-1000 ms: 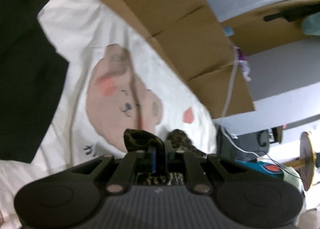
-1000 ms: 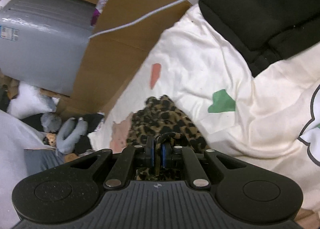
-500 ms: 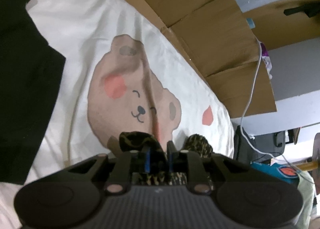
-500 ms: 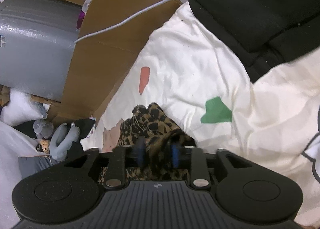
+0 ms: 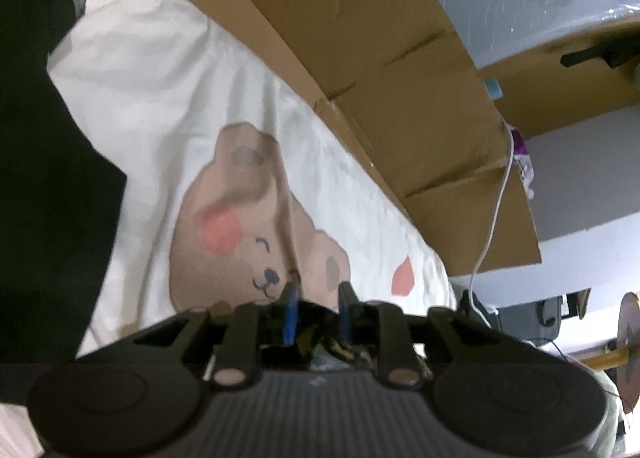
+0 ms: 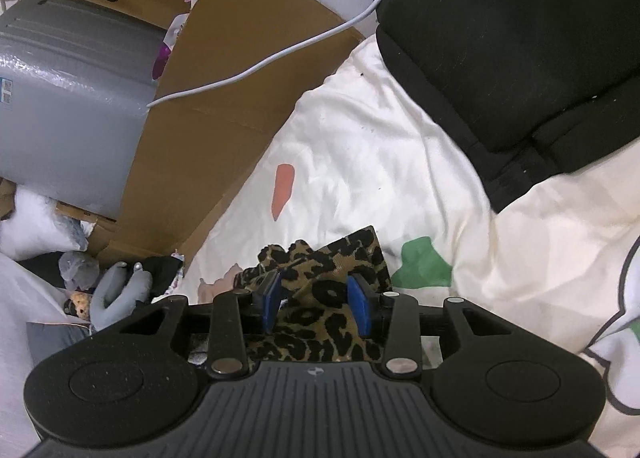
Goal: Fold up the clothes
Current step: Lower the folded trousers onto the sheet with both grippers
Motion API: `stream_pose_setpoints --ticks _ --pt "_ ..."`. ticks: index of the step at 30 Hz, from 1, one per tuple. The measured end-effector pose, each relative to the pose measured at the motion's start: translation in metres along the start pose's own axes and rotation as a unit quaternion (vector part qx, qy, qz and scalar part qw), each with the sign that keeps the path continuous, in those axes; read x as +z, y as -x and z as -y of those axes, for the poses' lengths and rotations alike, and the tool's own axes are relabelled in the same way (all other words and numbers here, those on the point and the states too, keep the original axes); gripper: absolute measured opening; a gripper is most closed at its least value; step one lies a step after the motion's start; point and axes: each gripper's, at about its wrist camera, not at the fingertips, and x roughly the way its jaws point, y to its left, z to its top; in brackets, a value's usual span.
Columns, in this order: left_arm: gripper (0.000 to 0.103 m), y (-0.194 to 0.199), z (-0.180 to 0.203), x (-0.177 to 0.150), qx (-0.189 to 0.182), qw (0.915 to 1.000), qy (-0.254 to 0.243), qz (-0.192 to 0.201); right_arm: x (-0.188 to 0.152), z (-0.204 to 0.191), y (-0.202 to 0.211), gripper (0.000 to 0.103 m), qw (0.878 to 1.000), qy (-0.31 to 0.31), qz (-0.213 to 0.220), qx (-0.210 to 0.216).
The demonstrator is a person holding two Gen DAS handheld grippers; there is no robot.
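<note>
Right gripper (image 6: 316,298): jaws spread wide, gripping nothing; leopard-print garment (image 6: 320,322) bunched between and under the blue pads, on cream bedding (image 6: 360,162). Left gripper (image 5: 316,310): jaws parted, leopard fabric just visible low between them (grip loose). Beyond: bear print (image 5: 248,226), black garment (image 6: 520,38), cardboard (image 5: 380,78).

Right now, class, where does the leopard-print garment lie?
In the right wrist view, the leopard-print garment lies on the cream printed bedsheet, between the open right gripper's blue pads, beside a green patch.

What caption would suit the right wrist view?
Open right claw above a leopard-print garment lying on a cream printed bedsheet.
</note>
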Motion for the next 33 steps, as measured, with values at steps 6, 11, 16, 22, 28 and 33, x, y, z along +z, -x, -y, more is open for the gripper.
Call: stream_pose_setpoints --ticks 6,11,16,22,28,33 --pt "0.022 0.002 0.001 0.000 0.015 0.9996 -0.025 0.003 0.000 -0.001 0.006 0.040 1.000 0.018 0.009 -0.011" --pt "0.022 -0.004 0.001 -0.006 0.074 0.9936 -0.085 0.000 -0.001 -0.001 0.005 0.040 0.998 0.048 0.005 -0.041" --pt "0.023 -0.018 0.005 -0.011 0.105 0.9837 -0.146 -0.014 -0.007 -0.011 -0.007 0.040 0.989 0.118 -0.012 -0.083" --pt "0.026 -0.041 0.014 -0.016 0.124 0.9732 -0.191 -0.030 -0.007 -0.018 -0.022 0.040 0.981 0.166 -0.015 -0.101" --pt "0.028 -0.055 0.028 -0.021 0.129 0.9615 -0.241 -0.024 -0.011 -0.032 -0.027 0.039 0.972 0.212 -0.011 -0.104" --pt "0.022 -0.067 0.040 -0.025 0.134 0.9497 -0.282 -0.018 -0.014 -0.039 -0.028 0.014 0.964 0.241 -0.017 -0.111"
